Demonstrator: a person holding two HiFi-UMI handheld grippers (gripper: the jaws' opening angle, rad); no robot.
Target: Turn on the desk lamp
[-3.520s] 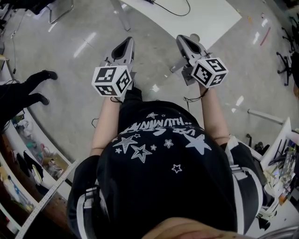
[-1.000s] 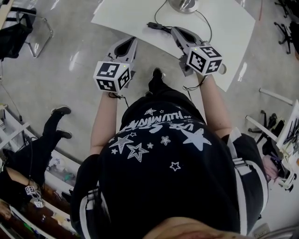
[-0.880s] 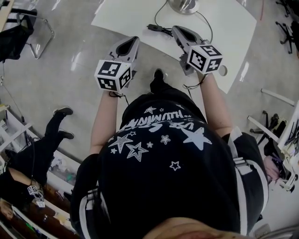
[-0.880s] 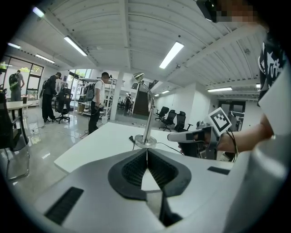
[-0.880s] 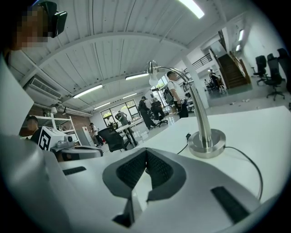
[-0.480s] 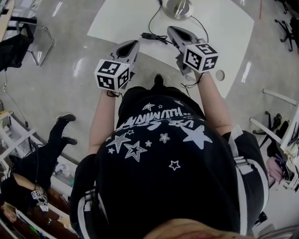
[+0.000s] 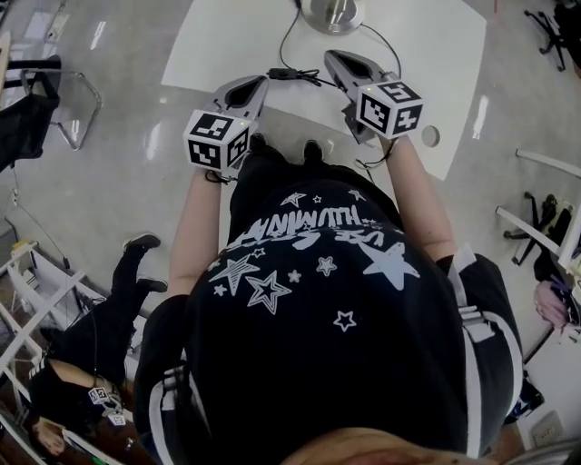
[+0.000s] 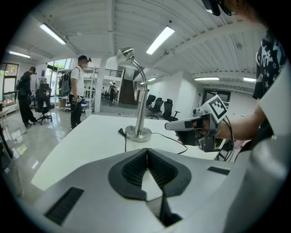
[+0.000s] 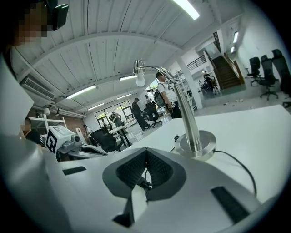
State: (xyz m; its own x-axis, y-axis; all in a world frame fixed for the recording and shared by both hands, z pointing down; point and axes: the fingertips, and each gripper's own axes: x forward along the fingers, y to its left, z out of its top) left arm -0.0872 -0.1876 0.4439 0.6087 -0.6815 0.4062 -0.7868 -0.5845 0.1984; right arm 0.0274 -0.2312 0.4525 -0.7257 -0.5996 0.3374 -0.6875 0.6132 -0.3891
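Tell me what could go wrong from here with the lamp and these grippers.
The cord lies just under the shut right gripper; its tip could snag it and drag the lamp. The lamp stands tall on a small round base, so a sideways knock from the shut left gripper might tip it.

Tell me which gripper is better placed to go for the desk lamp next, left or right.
Probably right. In the head view the right gripper is over the white table, pointing at the lamp base; the left gripper only reaches the table's edge, farther away. Both are shut and empty.
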